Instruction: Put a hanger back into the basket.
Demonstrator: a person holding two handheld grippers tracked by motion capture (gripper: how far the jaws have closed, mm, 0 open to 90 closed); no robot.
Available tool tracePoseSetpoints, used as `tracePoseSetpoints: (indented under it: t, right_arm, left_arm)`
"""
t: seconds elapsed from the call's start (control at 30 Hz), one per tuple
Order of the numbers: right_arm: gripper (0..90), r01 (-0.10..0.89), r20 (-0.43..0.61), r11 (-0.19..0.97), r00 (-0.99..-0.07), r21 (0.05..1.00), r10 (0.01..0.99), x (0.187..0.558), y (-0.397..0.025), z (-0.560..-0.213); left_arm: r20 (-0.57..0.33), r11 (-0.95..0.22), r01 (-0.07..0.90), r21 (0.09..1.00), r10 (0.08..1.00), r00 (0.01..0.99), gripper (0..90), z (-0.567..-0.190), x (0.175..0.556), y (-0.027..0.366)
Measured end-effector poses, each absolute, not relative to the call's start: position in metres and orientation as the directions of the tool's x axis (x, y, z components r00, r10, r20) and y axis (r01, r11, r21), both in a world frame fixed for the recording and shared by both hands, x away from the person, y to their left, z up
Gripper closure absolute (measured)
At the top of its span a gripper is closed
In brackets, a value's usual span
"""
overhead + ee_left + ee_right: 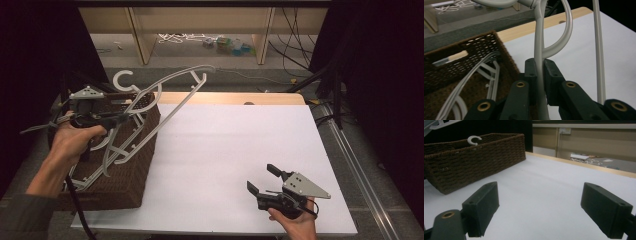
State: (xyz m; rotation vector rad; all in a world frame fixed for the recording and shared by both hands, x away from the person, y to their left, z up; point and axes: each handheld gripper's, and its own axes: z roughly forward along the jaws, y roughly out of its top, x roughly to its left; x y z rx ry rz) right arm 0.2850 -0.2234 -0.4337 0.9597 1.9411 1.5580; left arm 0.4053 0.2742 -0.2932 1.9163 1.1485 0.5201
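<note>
One raised left tool [539, 71], hanger [172, 97] clamped

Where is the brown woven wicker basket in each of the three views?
High view: brown woven wicker basket at the left edge of the table.
Left gripper view: left half, behind the tongs.
Right gripper view: upper left.
Shared landmark: white plastic hanger hook.

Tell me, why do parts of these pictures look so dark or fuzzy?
High view: the white table is brightly lit while both side edges fall into black. Left gripper view: the jaws and the hanger clamped between them sit close to the lens and look soft. Right gripper view: the near jaws blur, the wicker basket is sharper.
</note>
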Motion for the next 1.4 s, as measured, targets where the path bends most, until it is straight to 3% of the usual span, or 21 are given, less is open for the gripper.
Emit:
tracePoseSetpoints:
  t: [1.4]
  right_arm:
    - [15.9,0.225,0.068,0.106,-0.648,0.968,0.759,0.286,-0.222,-0.435]
  left_arm:
    - [-0.088,-0.096,0.581,0.808,0.956,0.281,81.9,-0.348,0.399,0.398]
